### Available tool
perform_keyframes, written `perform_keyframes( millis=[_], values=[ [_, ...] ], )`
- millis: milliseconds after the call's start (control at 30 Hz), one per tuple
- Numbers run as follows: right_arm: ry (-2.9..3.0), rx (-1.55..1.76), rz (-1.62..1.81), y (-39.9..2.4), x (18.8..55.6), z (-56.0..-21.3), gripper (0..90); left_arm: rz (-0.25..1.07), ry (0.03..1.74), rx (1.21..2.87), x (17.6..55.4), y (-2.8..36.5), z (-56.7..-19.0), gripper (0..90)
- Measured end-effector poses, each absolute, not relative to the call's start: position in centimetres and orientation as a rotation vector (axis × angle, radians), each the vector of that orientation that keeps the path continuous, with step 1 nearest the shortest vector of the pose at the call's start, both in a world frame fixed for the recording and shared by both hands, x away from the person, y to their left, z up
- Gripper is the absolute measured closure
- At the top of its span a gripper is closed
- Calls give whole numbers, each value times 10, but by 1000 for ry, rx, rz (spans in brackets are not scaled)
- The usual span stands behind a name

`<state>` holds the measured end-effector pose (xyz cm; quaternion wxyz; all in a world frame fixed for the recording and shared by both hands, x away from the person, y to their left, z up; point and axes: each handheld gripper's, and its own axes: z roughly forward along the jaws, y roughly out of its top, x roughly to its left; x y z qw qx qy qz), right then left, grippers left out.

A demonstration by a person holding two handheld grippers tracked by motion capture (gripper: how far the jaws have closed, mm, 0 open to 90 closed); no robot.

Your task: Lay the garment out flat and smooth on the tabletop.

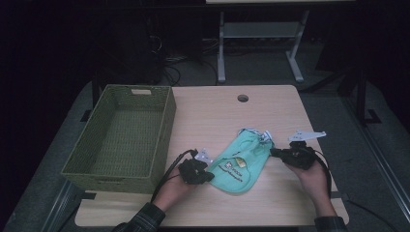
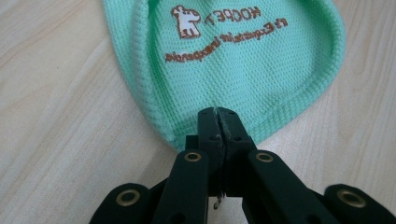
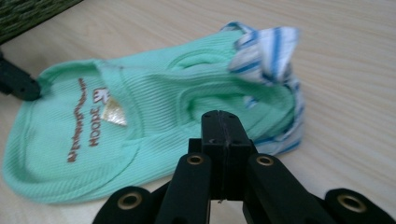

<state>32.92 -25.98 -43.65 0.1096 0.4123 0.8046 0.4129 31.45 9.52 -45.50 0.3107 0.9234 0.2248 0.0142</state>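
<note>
The green bib (image 1: pixel 240 162) lies flat on the surface (image 1: pixel 212 113), beside the empty woven basket (image 1: pixel 121 137); the left tool (image 2: pixel 218 116) pinches its rounded hem, the right tool (image 3: pixel 223 122) its side edge; lifting it seemingly remains.

Right gripper (image 3: pixel 219 122) jaws closed on mint green bib (image 3: pixel 154 112), wooden table (image 3: pixel 355 70)

Light wood-grain table (image 1: pixel 270 203) with a round cable hole (image 1: pixel 242 98) near the far edge. A green woven basket (image 1: pixel 96 166) sits on its left side, and a mint green bib (image 1: pixel 240 164) with brown lettering lies flat around the middle.
</note>
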Motion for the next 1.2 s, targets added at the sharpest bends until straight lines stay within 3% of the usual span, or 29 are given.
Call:
perform_keyframes(
  millis=[333,700,1200],
  values=[
    [2455,1133,1249,-228,304,-452,898,42,596,2438,314,95,-455,886],
    [2539,1101,1113,-207,302,-467,899,36,585,2386,319,90,-442,886],
    [2545,1061,1095,-205,301,-471,899,107,598,2346,381,46,-431,895]
  ],
)
